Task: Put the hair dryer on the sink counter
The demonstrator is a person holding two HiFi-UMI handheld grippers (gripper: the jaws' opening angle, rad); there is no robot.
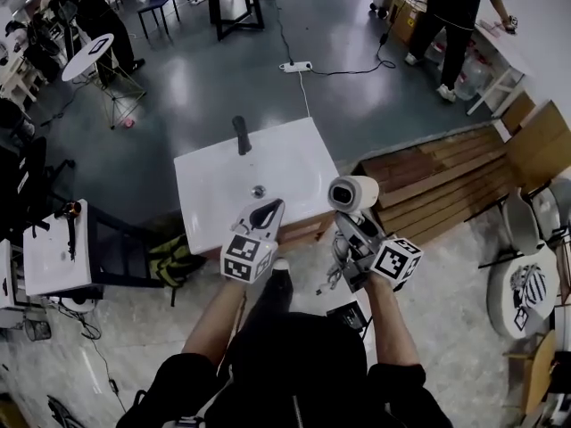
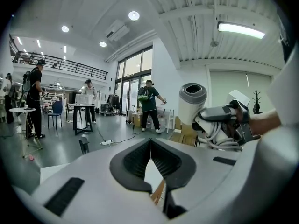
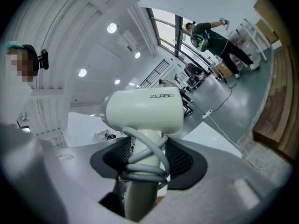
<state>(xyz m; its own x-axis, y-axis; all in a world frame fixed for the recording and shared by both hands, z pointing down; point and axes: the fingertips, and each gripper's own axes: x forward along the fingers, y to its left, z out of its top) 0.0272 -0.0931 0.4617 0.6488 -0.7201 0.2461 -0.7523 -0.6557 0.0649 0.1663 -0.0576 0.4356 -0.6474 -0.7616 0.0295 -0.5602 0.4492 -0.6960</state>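
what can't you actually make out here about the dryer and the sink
- hair dryer handle's lower end: right gripper view, hidden behind the body of the right claw.
- plug of the cord: the cord is wound round the handle, and no view shows its end clearly.
- sink counter: left gripper view, mostly blocked by the left claw.
- dark spot on the counter: head view, too small to name.

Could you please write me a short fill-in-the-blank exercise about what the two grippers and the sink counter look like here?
1. The right gripper grips the hair dryer by its ___.
2. The left gripper holds ___.
3. The white sink counter has a ___ faucet.
Missing words: handle; nothing; black.
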